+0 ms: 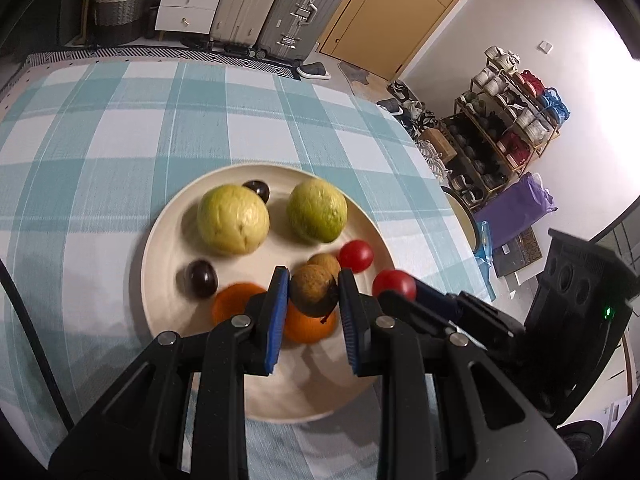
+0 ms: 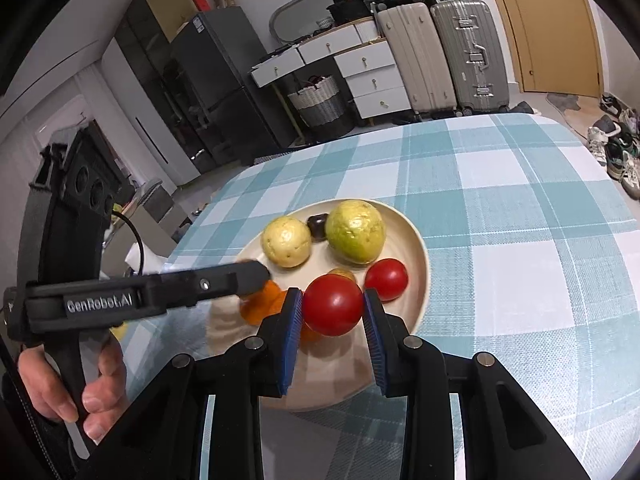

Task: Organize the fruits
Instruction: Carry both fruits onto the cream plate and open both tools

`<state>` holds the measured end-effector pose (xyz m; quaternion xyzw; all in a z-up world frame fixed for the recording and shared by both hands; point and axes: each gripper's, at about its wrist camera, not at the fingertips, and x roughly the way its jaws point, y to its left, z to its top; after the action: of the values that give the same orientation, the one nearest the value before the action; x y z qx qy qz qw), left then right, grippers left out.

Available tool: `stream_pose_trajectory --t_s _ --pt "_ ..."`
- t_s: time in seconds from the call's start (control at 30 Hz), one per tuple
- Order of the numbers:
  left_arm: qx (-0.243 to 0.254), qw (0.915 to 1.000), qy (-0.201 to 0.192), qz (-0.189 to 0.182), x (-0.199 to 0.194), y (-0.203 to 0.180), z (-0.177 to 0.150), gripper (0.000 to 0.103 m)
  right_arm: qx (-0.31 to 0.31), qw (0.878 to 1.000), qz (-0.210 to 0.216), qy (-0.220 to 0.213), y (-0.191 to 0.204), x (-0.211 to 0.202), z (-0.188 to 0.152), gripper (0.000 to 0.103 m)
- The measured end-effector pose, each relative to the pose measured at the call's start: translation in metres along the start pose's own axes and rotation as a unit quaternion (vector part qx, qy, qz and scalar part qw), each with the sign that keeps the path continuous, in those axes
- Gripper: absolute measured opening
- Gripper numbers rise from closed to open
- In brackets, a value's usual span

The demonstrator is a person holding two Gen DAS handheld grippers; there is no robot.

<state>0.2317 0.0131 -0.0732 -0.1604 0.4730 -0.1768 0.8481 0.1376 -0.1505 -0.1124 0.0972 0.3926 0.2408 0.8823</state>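
**Both grippers carry fruit over the plate**

The left gripper [image 1: 313,280] pinches a rough brown longan [image 1: 312,294] between its blue ribbed pads. The right gripper [image 2: 332,300] clamps a glossy red tomato [image 2: 333,305]. Both hang above the cream plate [image 1: 160,256], just over an orange [image 1: 306,328]. Further in lie a second longan [image 1: 325,263], another tomato [image 1: 355,255], two dark grapes [image 1: 202,278] and two bumpy green guavas [image 1: 233,219]. The plate sits on a teal checked cloth [image 1: 100,140].

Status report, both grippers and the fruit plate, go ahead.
Left gripper shut on brown longan. Right gripper shut on red tomato. Both over the plate, grippers close together.
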Motion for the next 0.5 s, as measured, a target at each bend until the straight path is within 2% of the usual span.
stream_pose_trajectory --t_s 0.43,0.5 --pt "-0.007 1.0000 0.003 -0.004 0.025 0.005 0.018 0.022 -0.008 1.000 0.012 0.009 -0.002 0.016 -0.003 0.031" --pt "-0.006 1.0000 0.004 0.003 0.027 0.003 0.020 0.025 -0.010 1.000 0.010 0.011 -0.001 0.019 -0.003 0.032"
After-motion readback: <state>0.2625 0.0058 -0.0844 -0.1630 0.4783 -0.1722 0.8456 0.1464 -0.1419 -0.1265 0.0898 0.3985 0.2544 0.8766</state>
